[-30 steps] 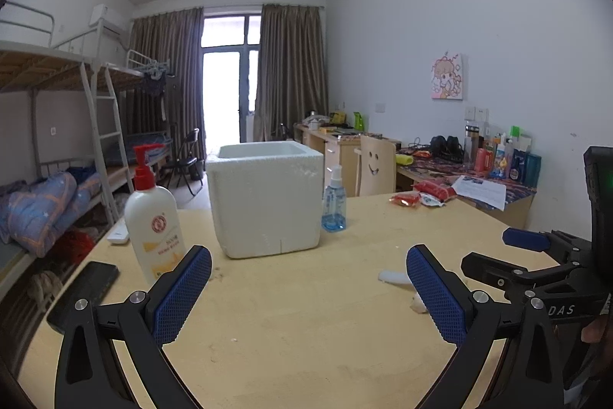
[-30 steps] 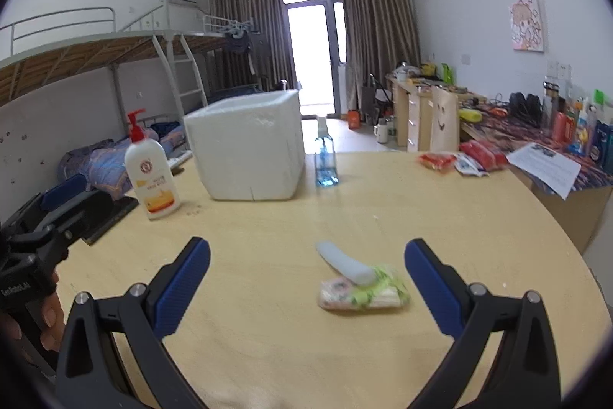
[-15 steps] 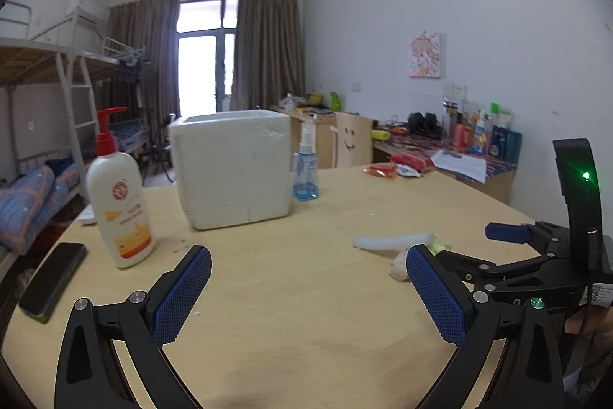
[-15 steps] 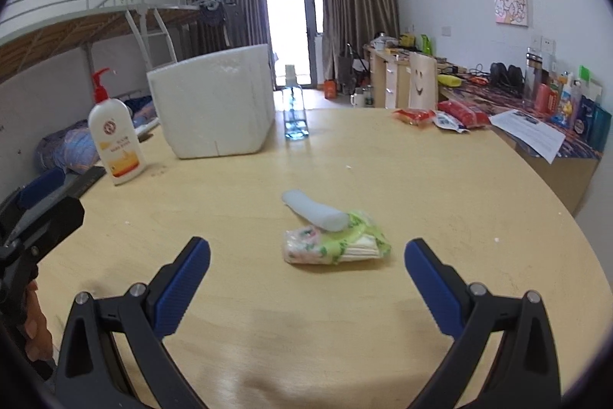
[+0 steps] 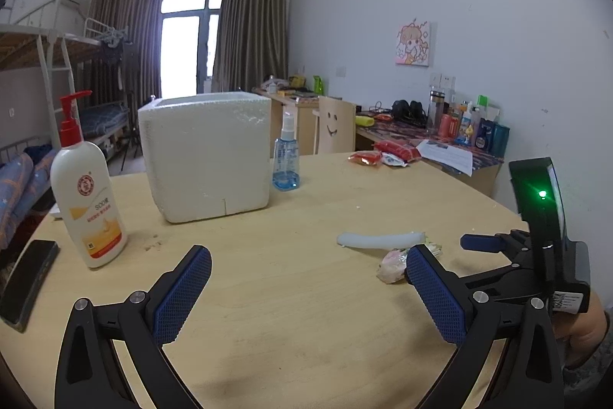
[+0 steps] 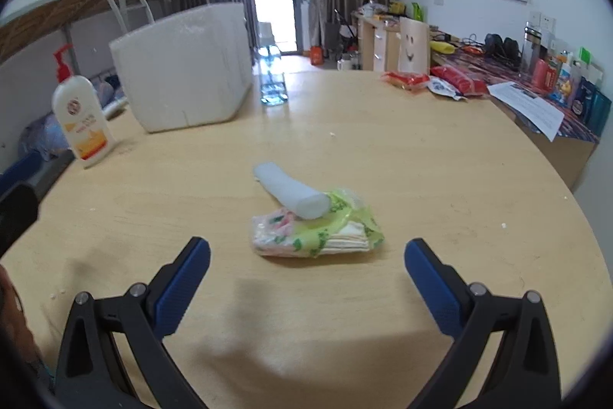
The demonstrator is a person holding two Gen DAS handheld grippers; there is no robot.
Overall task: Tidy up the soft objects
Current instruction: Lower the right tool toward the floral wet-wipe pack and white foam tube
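Note:
A soft tissue pack (image 6: 316, 234) in green and pink wrap lies on the round wooden table (image 6: 421, 160). A white foam cylinder (image 6: 291, 189) rests across its top. My right gripper (image 6: 306, 278) is open, with the pack just ahead of its fingers. My left gripper (image 5: 306, 288) is open and holds nothing; the white cylinder (image 5: 381, 240) and the pack (image 5: 392, 261) lie to its right front, with the right gripper (image 5: 509, 248) beyond them. A white foam box (image 5: 207, 154) stands open-topped at the far side of the table.
A lotion pump bottle (image 5: 86, 190) stands left of the box, a blue spray bottle (image 5: 286, 156) right of it. A black phone (image 5: 27, 275) lies at the left table edge. Red snack packs (image 6: 433, 81) sit at the far right edge.
Both grippers have come lower and closer over the table. The tissue pack and cylinder now sit nearer the right gripper's fingers. Both stay open.

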